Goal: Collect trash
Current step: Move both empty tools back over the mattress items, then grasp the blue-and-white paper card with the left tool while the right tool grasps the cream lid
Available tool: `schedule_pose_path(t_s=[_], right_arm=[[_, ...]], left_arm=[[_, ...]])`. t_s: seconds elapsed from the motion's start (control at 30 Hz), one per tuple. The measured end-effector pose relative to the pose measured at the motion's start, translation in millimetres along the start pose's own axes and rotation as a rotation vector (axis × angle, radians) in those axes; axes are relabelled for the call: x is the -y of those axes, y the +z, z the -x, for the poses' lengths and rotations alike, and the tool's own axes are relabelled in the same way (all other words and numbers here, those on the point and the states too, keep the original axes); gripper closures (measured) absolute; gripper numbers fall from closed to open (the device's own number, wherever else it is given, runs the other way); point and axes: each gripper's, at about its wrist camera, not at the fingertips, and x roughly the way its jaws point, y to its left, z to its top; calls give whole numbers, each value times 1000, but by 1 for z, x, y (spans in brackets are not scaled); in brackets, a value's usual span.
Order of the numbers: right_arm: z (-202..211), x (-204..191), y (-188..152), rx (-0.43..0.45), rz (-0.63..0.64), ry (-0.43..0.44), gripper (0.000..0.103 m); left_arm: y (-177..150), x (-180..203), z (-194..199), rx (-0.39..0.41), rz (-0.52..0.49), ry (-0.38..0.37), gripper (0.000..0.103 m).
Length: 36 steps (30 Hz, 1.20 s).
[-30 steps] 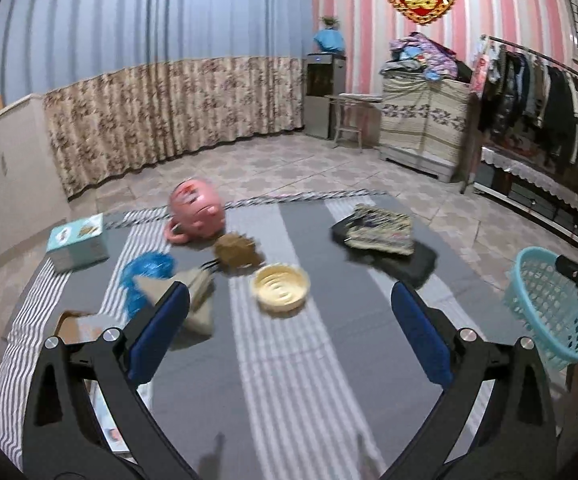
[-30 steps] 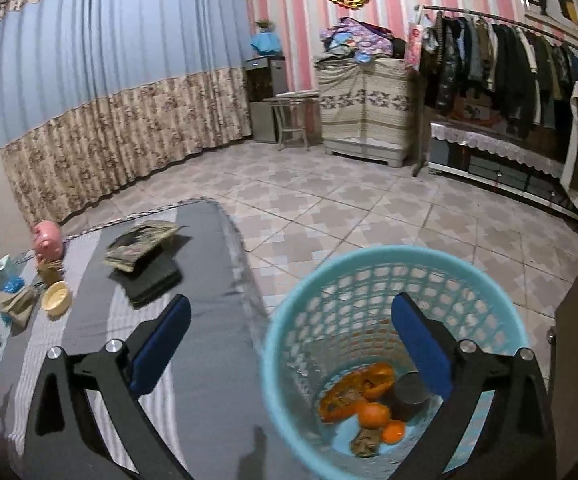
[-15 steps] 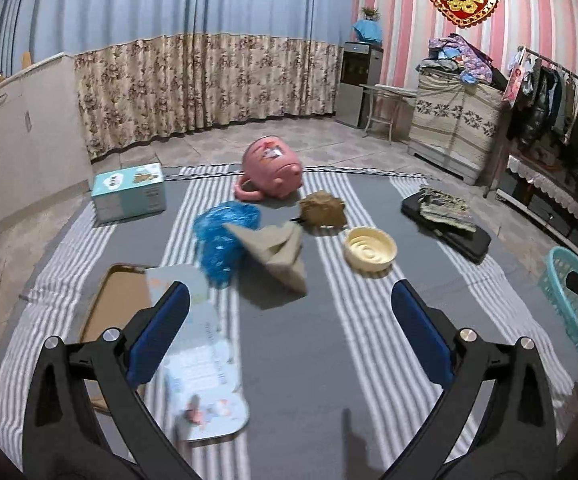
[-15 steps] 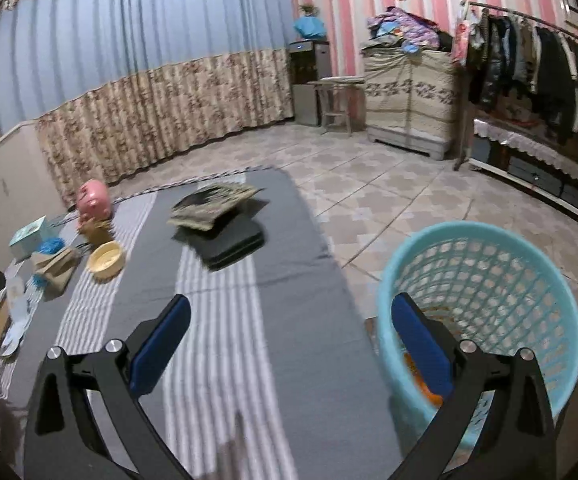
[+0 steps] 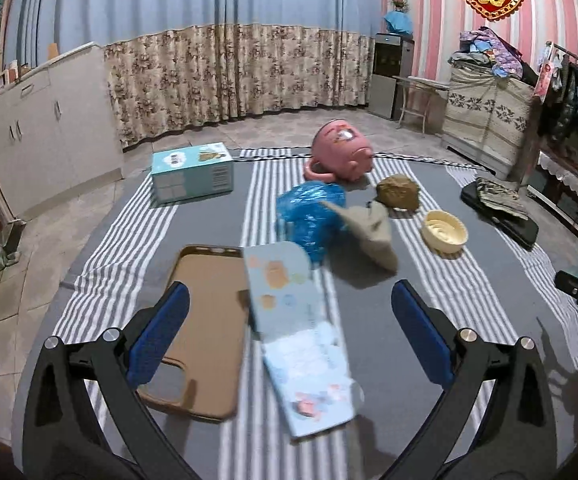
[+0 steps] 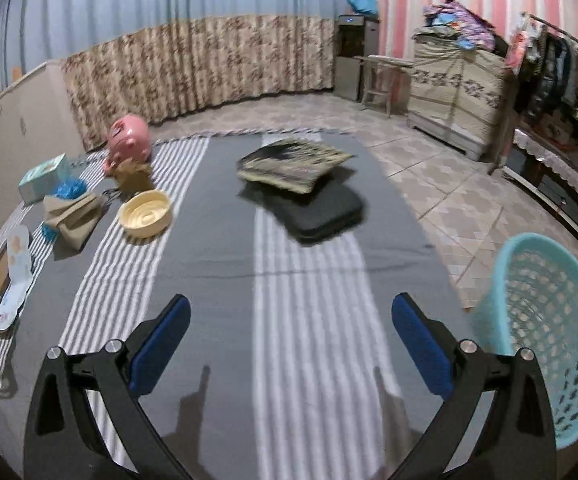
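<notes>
Left gripper (image 5: 289, 312): jaws wide, empty, above mat (image 5: 429, 320). Right gripper (image 6: 289, 334): jaws wide, empty, beside basket (image 6: 545, 320).

Trash, mid-mat:
- blue bag (image 5: 313, 216), crumpled film; likely light, soft, slippery; pinch a raised fold.
- brown paper (image 5: 373, 226), touching bag; likely light, creasing; grip upstanding edge.
- brown wad (image 5: 399, 193), near pink pot (image 5: 341, 154); probably compressible; pinch across middle.

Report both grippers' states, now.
Left gripper: open, holding nothing.
Right gripper: open, holding nothing.
</notes>
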Motion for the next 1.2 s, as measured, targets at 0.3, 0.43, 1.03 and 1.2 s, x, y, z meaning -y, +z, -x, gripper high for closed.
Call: schedule_pose_path(t_s=[0.3,0.43,1.03,1.2], right_arm=[[-44,-64,27,-60,77,63,5],[-56,-77,27,-88,93,58,5],[-62,-71,36,-97,56,38,5],[-67,-86,41,-96,71,80,5]], left_arm=[[-3,-39,-11,-34,9,17,5],[-1,-37,-26,-69,13,11,6],[17,-7,-93,-252,84,0,54],[22,-12,-84,-235,89,-27,55]])
